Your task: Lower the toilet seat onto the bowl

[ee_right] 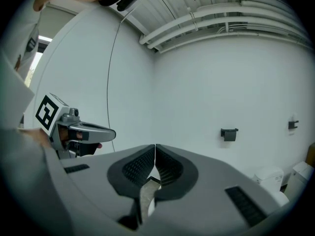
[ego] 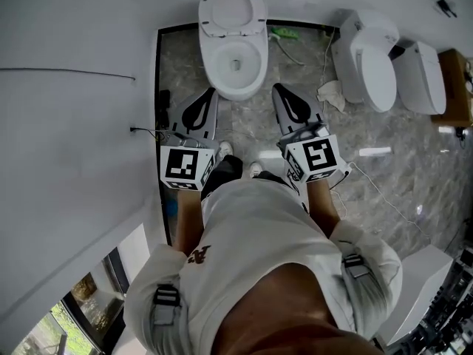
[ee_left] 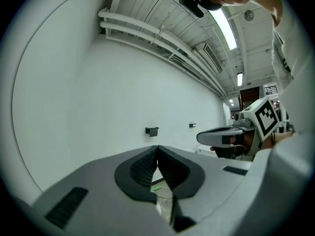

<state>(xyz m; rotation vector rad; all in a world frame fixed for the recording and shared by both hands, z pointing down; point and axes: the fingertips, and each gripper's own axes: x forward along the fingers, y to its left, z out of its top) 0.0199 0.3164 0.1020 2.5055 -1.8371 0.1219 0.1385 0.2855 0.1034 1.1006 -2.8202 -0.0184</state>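
Floor (ego: 384, 191) of grey veined stone, bounded by white walls (ego: 74, 124). Person (ego: 259, 257) in white top, seen from above. Two loose white toilets (ego: 373, 65) on floor at right, well apart from everything else. Bowl (ego: 236, 80) at top centre, open. Toilet seat (ego: 231, 9) raised behind bowl, tilted back toward wall, not yet down on rim. Left claw (ego: 210, 93) and right claw (ego: 279, 89) held level either side of bowl's front, near it, both clenched tip to tip and empty. Crumpled white cloth (ego: 332, 93) beside loose toilets. Small green object (ego: 284, 32) on floor just right of bowl.
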